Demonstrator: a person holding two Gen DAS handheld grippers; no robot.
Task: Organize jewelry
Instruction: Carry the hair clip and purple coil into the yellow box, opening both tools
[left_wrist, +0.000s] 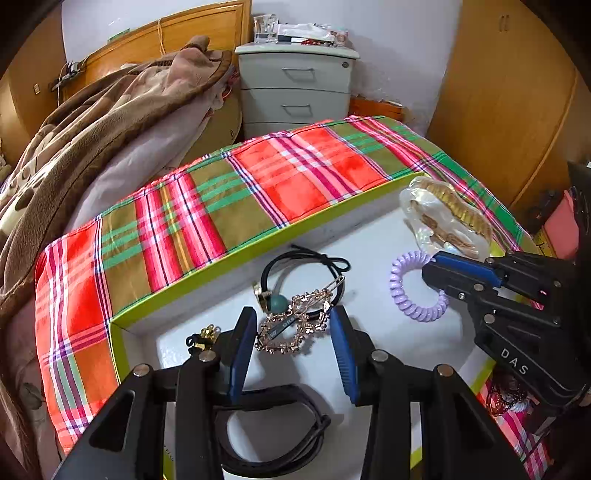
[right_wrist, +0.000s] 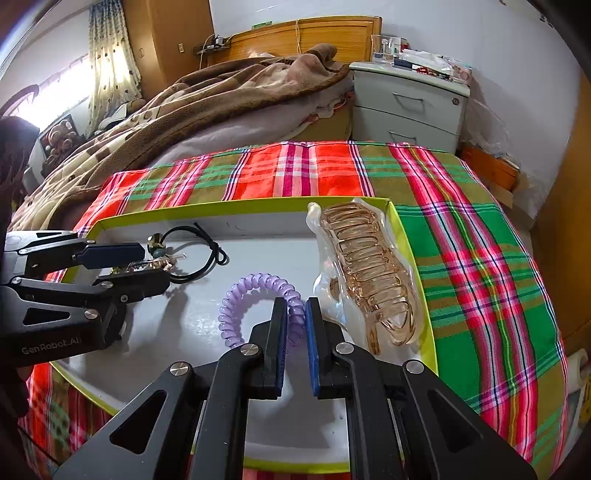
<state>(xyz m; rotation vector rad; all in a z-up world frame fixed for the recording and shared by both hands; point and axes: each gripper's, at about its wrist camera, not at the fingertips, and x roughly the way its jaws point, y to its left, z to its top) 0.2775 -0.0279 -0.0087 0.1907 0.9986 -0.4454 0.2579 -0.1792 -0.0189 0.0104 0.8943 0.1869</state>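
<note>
A white tray with a lime-green rim (left_wrist: 207, 273) (right_wrist: 236, 203) lies on a plaid cloth. My left gripper (left_wrist: 293, 317) (right_wrist: 147, 264) is open, its jaws on either side of a gold rhinestone hair clip (left_wrist: 295, 325) (right_wrist: 155, 265). A black hair tie with a teal bead (left_wrist: 303, 273) (right_wrist: 195, 254) lies just beyond the clip. My right gripper (right_wrist: 296, 306) (left_wrist: 430, 271) is shut on a purple spiral hair tie (right_wrist: 255, 291) (left_wrist: 406, 291). A clear amber claw clip in a plastic bag (right_wrist: 369, 273) (left_wrist: 447, 214) lies at the tray's right end.
A black hairband (left_wrist: 273, 432) lies in the tray under my left gripper, and a small gold-and-black piece (left_wrist: 203, 338) lies at the tray's left. The plaid cloth (right_wrist: 480, 258) covers the table. A bed with blankets (right_wrist: 184, 110) and a grey drawer unit (left_wrist: 295, 85) stand behind.
</note>
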